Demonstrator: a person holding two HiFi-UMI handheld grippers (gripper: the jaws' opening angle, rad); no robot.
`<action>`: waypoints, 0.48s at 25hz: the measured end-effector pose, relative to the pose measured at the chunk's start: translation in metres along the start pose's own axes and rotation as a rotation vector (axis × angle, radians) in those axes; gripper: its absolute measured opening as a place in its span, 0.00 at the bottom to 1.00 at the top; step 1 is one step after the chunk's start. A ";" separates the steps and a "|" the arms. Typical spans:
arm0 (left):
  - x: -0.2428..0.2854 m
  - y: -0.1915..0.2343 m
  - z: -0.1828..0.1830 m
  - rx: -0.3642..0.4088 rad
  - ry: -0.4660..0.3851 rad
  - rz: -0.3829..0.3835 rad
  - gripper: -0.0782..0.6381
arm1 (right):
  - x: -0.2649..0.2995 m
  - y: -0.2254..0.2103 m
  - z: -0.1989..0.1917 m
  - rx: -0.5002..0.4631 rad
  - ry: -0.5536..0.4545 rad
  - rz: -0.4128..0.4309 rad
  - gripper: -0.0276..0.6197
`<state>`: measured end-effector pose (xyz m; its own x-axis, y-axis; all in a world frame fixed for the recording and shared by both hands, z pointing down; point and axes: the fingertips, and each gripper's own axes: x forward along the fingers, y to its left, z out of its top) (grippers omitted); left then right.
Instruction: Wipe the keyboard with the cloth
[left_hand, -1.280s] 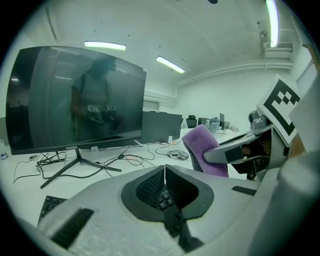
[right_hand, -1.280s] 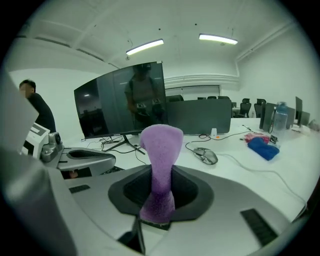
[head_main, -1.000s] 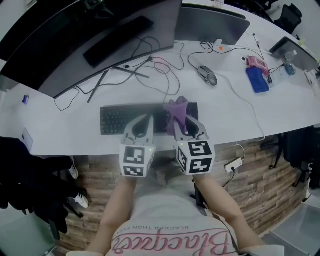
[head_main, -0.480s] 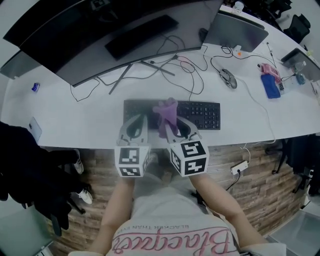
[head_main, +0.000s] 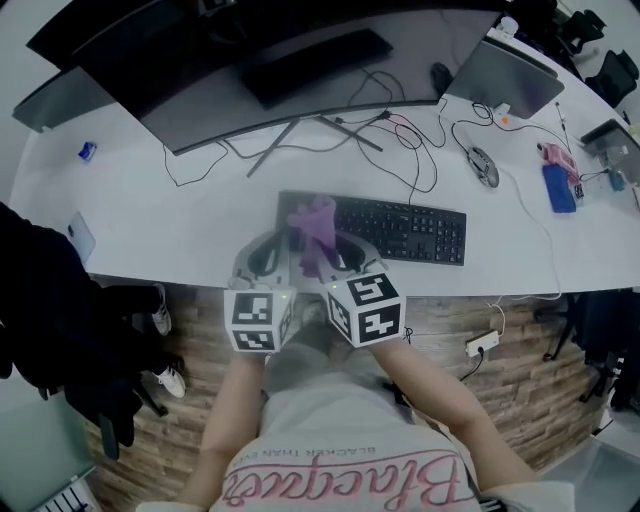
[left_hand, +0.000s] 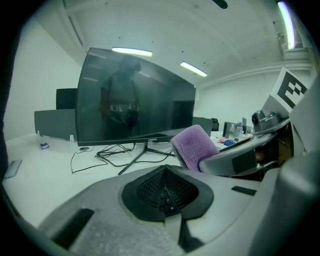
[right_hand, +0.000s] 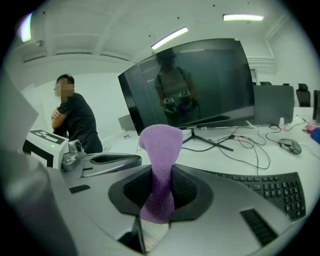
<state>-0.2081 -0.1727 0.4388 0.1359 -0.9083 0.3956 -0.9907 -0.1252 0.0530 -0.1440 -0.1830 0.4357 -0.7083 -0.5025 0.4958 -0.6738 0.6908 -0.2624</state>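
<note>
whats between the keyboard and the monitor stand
Loose black cables trail across the white desk between the monitor stand and the keyboard; nothing else lies there. The head view shows it best.

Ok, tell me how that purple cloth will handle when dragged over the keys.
Probably floppy: the purple cloth pinches narrow where the right hand-held gripper clamps it, then flares above. Its fuzzy nap likely keeps it from slipping out. It looks light, so it should hardly shift the keyboard.
</note>
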 end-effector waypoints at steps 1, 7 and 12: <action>-0.001 0.004 -0.003 -0.001 0.009 0.007 0.12 | 0.004 0.004 -0.002 0.005 0.009 0.011 0.17; -0.004 0.028 -0.016 -0.039 0.057 0.032 0.12 | 0.029 0.019 -0.023 0.085 0.085 0.067 0.17; -0.004 0.039 -0.033 -0.057 0.105 0.029 0.12 | 0.047 0.031 -0.042 0.131 0.153 0.104 0.17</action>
<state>-0.2475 -0.1610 0.4698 0.1093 -0.8638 0.4918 -0.9931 -0.0738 0.0910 -0.1898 -0.1633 0.4857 -0.7420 -0.3402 0.5777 -0.6273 0.6562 -0.4194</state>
